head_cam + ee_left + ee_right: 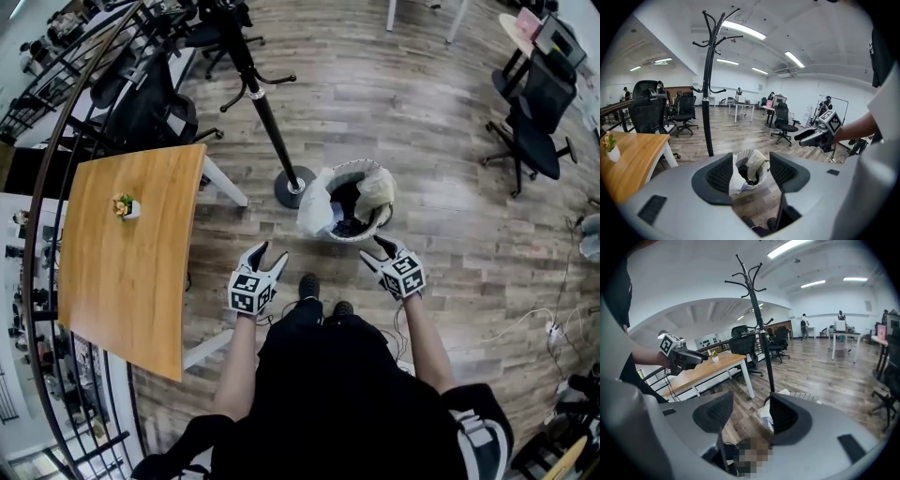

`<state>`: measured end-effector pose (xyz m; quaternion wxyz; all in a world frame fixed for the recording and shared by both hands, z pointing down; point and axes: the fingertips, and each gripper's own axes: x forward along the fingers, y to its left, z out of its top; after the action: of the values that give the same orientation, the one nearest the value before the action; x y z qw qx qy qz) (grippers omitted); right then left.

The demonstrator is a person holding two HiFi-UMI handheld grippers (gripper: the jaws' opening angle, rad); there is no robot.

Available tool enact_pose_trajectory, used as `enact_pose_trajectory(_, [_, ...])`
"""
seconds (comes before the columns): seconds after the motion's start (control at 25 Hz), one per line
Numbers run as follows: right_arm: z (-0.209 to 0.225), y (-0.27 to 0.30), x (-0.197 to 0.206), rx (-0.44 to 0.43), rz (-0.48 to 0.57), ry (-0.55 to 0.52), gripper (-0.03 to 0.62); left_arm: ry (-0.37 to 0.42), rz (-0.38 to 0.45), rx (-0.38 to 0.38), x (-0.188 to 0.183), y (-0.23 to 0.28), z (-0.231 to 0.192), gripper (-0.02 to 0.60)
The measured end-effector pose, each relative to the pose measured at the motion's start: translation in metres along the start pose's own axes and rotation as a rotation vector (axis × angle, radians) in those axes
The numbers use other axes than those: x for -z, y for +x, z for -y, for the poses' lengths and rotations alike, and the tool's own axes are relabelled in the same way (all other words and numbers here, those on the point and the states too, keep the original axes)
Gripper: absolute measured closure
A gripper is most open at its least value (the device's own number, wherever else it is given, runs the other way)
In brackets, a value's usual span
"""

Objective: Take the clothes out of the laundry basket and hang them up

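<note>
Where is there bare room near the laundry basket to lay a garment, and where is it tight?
Free: the wooden table, bare beyond the small potted plant; the floor between the laundry basket and the office chair at right. Tight: the basket's left side, where the coat rack base stands close beside it.

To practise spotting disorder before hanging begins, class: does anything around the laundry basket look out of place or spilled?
A white garment droops over the laundry basket rim on the side toward the wooden table, half spilling out. Nothing else stands out.
</note>
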<state>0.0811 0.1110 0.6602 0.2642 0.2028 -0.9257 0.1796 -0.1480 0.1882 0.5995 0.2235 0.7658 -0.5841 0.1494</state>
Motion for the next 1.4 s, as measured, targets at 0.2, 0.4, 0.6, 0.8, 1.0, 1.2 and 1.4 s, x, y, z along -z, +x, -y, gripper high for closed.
enact_pose_trajectory(0.2, [0.007, 0.024, -0.022, 0.049, -0.023, -0.008, 0.344, -0.007, 0.012, 0.044, -0.014, 0.016, -0.04, 0.313])
enact_pose_trajectory(0.4, [0.017, 0.057, -0.028, 0.084, 0.006, 0.082, 0.347, -0.002, -0.012, 0.099, -0.017, 0.037, -0.074, 0.313])
enact_pose_trajectory(0.6, [0.018, 0.089, -0.022, 0.115, -0.008, 0.097, 0.353, 0.043, -0.077, 0.167, -0.004, 0.066, -0.087, 0.313])
enact_pose_trajectory(0.8, [0.023, 0.12, 0.007, 0.091, -0.085, 0.106, 0.356, 0.057, -0.143, 0.196, 0.017, 0.098, -0.09, 0.313])
enact_pose_trajectory(1.0, [0.049, 0.153, 0.03, 0.097, -0.136, 0.058, 0.359, 0.07, -0.137, 0.133, 0.04, 0.134, -0.101, 0.313])
enact_pose_trajectory(1.2, [0.072, 0.195, 0.06, 0.058, -0.16, 0.039, 0.368, 0.064, -0.177, 0.136, 0.087, 0.173, -0.111, 0.314])
enact_pose_trajectory(1.4, [0.084, 0.239, 0.095, -0.017, -0.193, 0.004, 0.368, 0.075, -0.224, 0.148, 0.144, 0.211, -0.122, 0.314])
